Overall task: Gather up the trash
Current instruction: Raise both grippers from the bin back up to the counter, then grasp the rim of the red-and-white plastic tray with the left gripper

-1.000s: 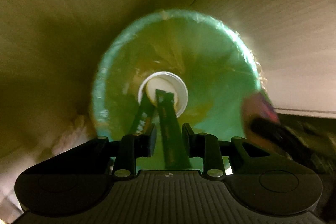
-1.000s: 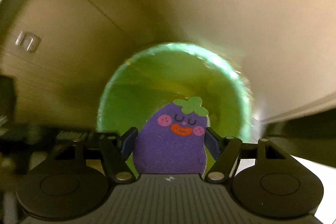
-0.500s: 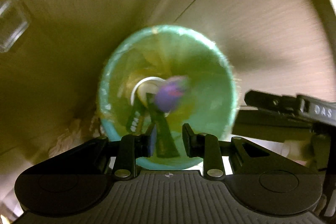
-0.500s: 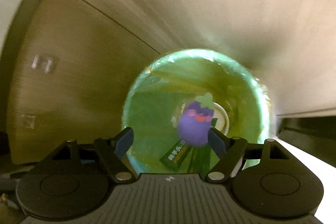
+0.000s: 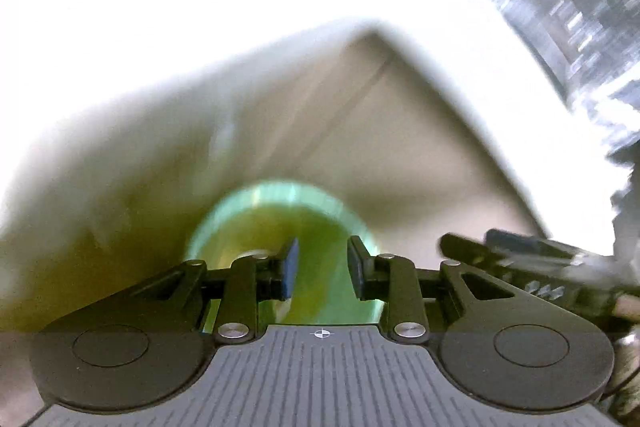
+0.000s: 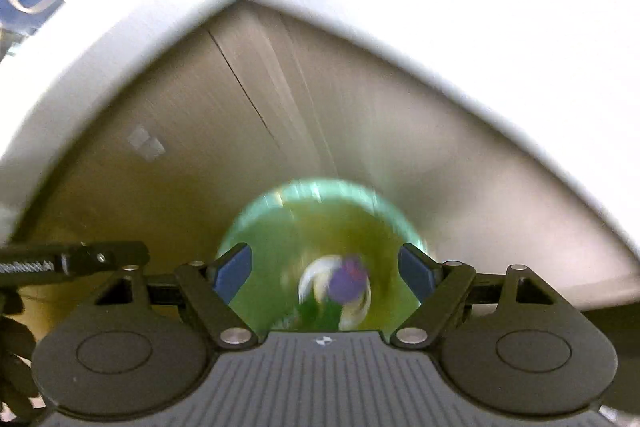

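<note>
Both hand-held grippers have lifted clear of the green-lined bin [image 6: 320,223] — the right hand-held gripper [image 6: 325,269] has just opened wide and empty, the purple eggplant toy [image 6: 347,281] dropped inside; the left hand-held gripper [image 5: 322,273] stands narrow, its 2 pads holding nothing.

Nothing here can be read: the pale markings on the other gripper's black body [image 5: 546,291] are blurred past making out.
</note>
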A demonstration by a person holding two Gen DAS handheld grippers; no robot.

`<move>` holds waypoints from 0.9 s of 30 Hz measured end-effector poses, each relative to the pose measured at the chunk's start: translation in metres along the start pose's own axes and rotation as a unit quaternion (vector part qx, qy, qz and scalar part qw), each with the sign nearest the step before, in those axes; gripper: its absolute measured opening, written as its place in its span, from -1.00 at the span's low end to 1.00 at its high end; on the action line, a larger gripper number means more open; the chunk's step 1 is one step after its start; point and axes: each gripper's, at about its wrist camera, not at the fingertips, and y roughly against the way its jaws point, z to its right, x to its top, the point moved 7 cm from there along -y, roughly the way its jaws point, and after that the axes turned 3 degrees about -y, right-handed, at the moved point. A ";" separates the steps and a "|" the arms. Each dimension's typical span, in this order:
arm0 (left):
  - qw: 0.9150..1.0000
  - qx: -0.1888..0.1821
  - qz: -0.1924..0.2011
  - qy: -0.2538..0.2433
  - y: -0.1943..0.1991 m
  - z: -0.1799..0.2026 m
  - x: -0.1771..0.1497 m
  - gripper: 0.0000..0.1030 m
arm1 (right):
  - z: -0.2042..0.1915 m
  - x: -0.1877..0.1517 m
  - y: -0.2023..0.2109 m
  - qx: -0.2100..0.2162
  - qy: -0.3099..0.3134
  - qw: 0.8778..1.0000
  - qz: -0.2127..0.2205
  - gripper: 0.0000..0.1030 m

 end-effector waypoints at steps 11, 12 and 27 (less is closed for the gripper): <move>0.970 0.063 0.223 -0.077 0.064 0.005 0.172 -0.41 | -0.060 0.070 0.075 0.021 0.045 0.988 0.149 0.57; 0.969 0.073 0.222 -0.083 0.055 0.008 0.183 -0.41 | -0.061 0.071 0.079 0.017 0.044 0.986 0.157 0.57; 0.975 0.072 0.198 -0.066 -0.023 -0.002 0.251 -0.56 | -0.008 0.052 0.084 -0.091 -0.058 0.980 0.169 0.57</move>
